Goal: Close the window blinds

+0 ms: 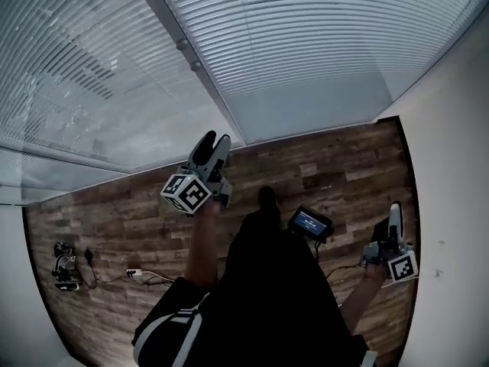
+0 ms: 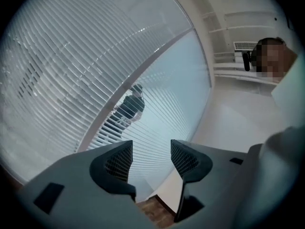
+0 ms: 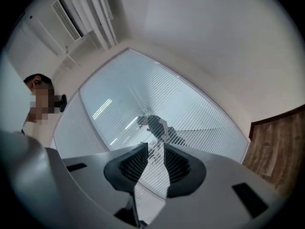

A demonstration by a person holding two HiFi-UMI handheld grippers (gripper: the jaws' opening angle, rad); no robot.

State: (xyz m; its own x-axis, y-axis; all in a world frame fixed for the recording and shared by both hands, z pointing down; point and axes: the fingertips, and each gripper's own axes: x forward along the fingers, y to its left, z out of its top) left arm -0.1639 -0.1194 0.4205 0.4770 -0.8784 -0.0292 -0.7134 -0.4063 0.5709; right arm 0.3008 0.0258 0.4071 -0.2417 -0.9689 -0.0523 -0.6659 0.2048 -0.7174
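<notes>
Here, left gripper [image 1: 215, 141] gapes empty; right gripper [image 1: 395, 211] narrowly parted (facing blinds [image 1: 306, 44]).

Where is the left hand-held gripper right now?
In the head view the left hand-held gripper sits just left of centre, over the wood floor, pointing at the foot of the window blinds, jaws apart.

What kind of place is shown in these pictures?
Probably an office or a similar indoor room: tall windows covered by slatted blinds, a wood-plank floor and plain white walls.

The blinds [image 1: 321, 44] rise beyond the floor [image 1: 336, 167], a wall [image 1: 458, 167] rightward.
</notes>
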